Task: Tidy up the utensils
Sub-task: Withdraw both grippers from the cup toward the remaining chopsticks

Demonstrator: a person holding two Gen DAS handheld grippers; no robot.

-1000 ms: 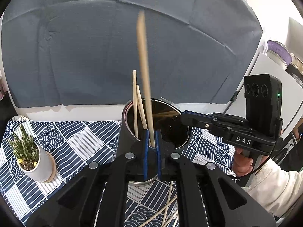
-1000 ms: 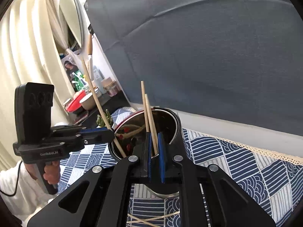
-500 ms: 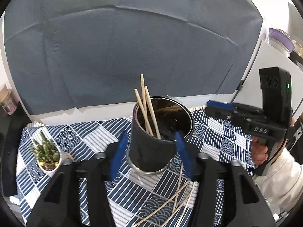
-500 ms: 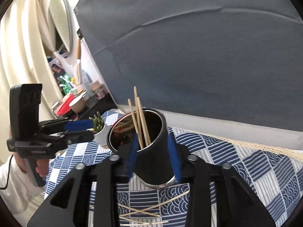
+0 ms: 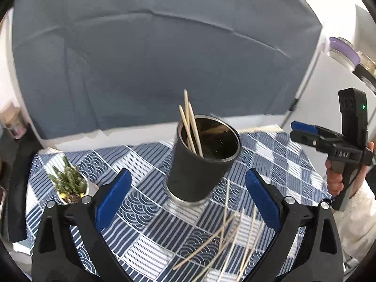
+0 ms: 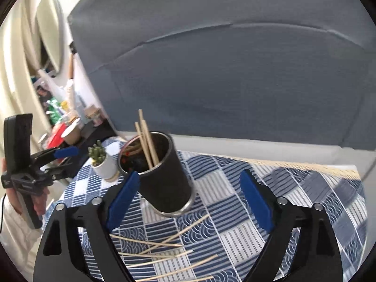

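1. Your left tongs point(image 5: 186, 189) are spread wide and hold nothing; the dark cup point(image 5: 202, 157) stands between their blue pads without touching them.
2. Your right tongs point(image 6: 188, 197) gape equally wide and are empty, the cup point(image 6: 162, 176) just beside their left pad.
3. Three chopsticks point(image 5: 190, 127) lean inside the cup; their lower ends are hidden.
4. Loose chopsticks point(image 6: 164, 253) lie crossed on the table point(image 6: 305, 183) in front of the cup, some cut off by the frame edge and blurred.
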